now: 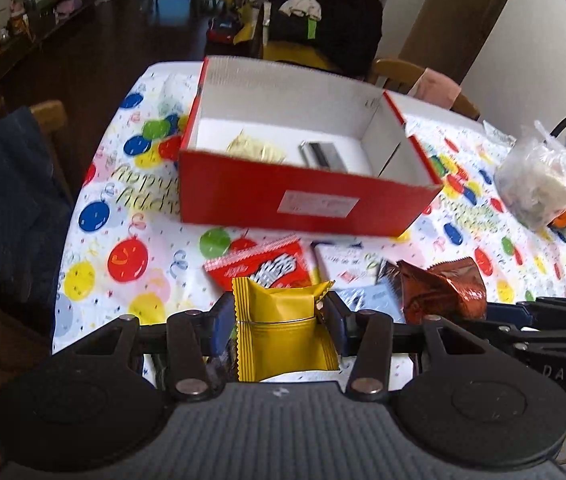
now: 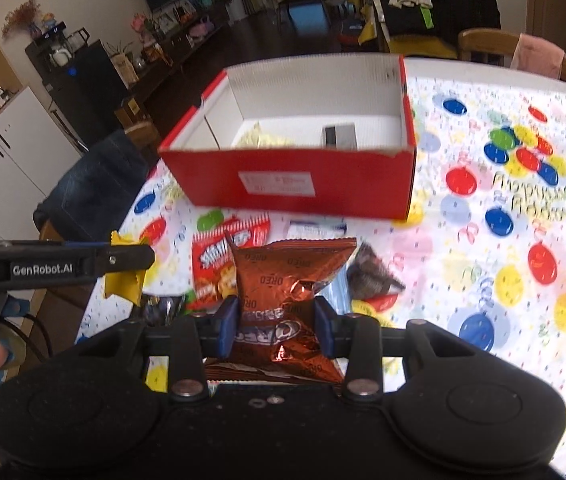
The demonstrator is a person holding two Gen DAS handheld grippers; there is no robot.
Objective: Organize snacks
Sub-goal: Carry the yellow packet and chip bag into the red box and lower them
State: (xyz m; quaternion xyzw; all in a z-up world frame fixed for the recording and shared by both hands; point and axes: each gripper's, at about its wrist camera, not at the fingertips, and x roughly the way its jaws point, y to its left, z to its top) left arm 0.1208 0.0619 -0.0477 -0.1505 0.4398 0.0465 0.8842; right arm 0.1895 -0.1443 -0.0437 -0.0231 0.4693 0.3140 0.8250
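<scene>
Gripped yellow packet (image 1: 283,320) left, Oreo bag (image 2: 283,300) right; risked slipping from hand-held grippers short of box (image 1: 307,200).

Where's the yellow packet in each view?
Left wrist: yellow packet at bottom centre, clamped in the left gripper.
Right wrist: yellow packet at the left edge, sticking out of that same gripper seen side-on.
Shared landmark: the red box, beyond the packet in both.
</scene>
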